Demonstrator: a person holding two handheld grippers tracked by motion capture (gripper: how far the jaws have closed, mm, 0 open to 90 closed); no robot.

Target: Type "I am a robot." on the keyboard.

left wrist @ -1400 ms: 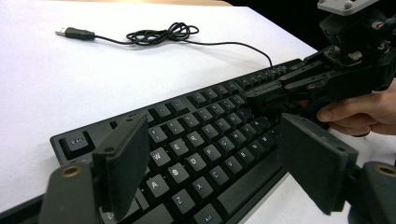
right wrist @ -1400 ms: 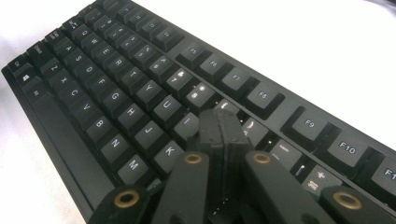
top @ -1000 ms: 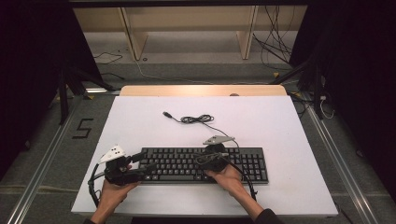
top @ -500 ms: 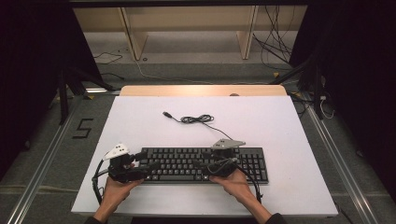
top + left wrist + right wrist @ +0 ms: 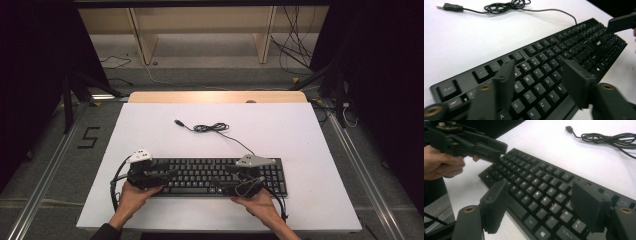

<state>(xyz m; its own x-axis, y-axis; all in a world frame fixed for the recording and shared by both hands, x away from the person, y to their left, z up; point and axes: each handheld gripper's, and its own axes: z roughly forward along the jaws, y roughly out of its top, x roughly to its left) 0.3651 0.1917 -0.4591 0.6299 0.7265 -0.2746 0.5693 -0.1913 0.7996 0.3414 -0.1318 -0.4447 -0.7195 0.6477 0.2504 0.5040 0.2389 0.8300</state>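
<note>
A black keyboard (image 5: 210, 175) lies along the near part of the white table (image 5: 150, 125). Its thin cable (image 5: 212, 128) coils behind it and ends in a USB plug (image 5: 177, 122). My left gripper (image 5: 167, 175) hovers over the keyboard's left end, open. Its jaws have just been closing, with only the letter keys (image 5: 541, 75) below the gap (image 5: 540, 80). My right gripper (image 5: 222, 179) sits over the right half and points left, open. Its jaws have just been opening, with nothing between them (image 5: 541, 202). The two grippers face each other.
The table's far edge meets a wooden strip (image 5: 215, 96), with a shelf frame (image 5: 200, 30) and loose floor cables (image 5: 295, 50) beyond. Metal rails (image 5: 50, 170) run down both sides of the table. A "5" mark (image 5: 87, 137) is on the floor at left.
Both grippers have shifted to the right along the keyboard. The right one has also come a little nearer the table's front edge.
</note>
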